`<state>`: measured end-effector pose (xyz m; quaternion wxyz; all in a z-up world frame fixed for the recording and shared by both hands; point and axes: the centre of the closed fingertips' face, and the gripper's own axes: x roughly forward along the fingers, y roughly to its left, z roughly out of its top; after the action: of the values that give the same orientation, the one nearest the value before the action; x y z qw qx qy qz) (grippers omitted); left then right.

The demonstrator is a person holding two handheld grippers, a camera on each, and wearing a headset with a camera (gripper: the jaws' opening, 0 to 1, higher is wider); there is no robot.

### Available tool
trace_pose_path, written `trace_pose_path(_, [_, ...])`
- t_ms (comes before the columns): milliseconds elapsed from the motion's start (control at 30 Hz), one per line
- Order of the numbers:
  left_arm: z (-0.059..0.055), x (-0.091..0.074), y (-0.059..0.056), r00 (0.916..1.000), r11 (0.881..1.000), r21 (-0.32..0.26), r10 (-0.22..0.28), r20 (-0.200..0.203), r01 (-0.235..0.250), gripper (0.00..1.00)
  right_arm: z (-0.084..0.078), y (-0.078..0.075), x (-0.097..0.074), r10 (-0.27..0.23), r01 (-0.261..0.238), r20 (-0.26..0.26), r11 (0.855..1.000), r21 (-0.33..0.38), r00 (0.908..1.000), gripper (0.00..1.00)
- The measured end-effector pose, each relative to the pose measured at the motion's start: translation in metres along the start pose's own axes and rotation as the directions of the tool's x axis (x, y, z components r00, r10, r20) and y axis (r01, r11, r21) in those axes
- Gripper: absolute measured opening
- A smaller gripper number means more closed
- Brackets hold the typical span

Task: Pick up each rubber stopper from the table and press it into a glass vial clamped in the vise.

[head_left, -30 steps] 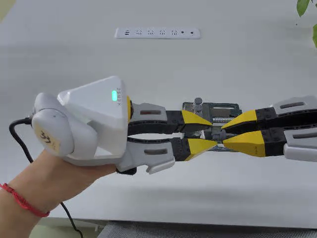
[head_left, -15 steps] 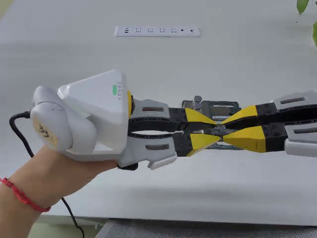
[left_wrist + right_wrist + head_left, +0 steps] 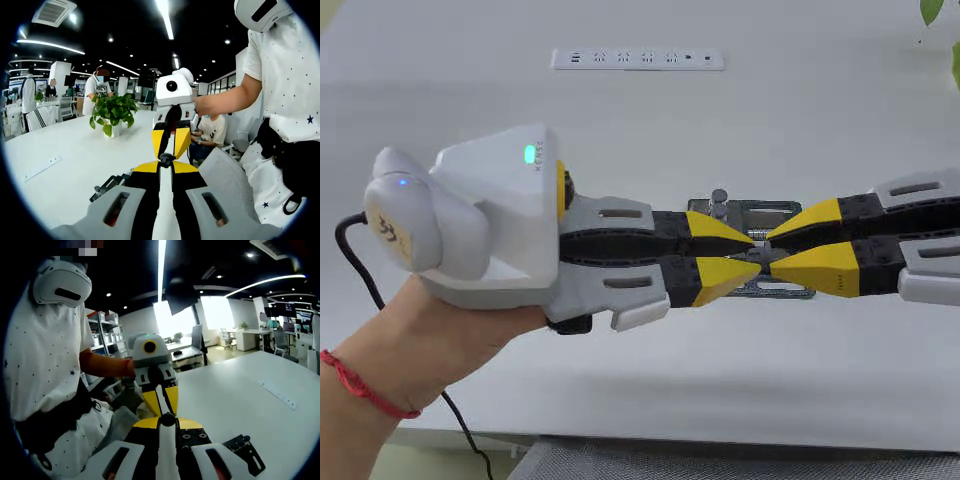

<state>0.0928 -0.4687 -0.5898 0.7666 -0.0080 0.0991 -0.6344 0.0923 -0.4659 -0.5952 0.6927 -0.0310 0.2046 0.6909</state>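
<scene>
My left gripper (image 3: 757,255) reaches in from the left and my right gripper (image 3: 769,254) from the right. Their yellow tips meet nose to nose just above the metal vise (image 3: 792,211). A small dark-grey rubber stopper (image 3: 166,160) sits exactly where the tips meet, and both pairs of jaws are shut down to it. In the right gripper view the stopper (image 3: 167,419) shows as a dark knob at my jaw tips, with the left gripper (image 3: 161,410) facing me. The vise (image 3: 107,186) lies below the jaws on the white table. The jaws hide any vial in it.
A white power strip (image 3: 638,60) lies at the far side of the table. A potted plant (image 3: 112,112) stands further along the table. The vise (image 3: 244,450) sits near the table's front edge. Several people are in the room behind.
Both pairs of jaws, slightly apart a second ago, have shut. The tips have drawn together and stand a little higher over the vise.
</scene>
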Motion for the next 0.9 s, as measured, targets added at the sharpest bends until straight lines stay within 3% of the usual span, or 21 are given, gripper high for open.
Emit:
trace_pose_path(600, [-0.0002,-0.0052,-0.0052,0.9987,0.996,-0.082,-0.034,0.037,0.037,0.04,0.0013,0.0066,0.0023,0.032,-0.032,-0.020,0.999,-0.032,0.9993,0.06])
trace_pose_path(900, [0.0001,-0.0057,-0.0040,0.9983,0.996,-0.080,-0.024,0.054,0.028,0.04,0.0048,0.0075,0.0059,0.016,-0.017,-0.033,0.999,-0.027,0.9993,0.06])
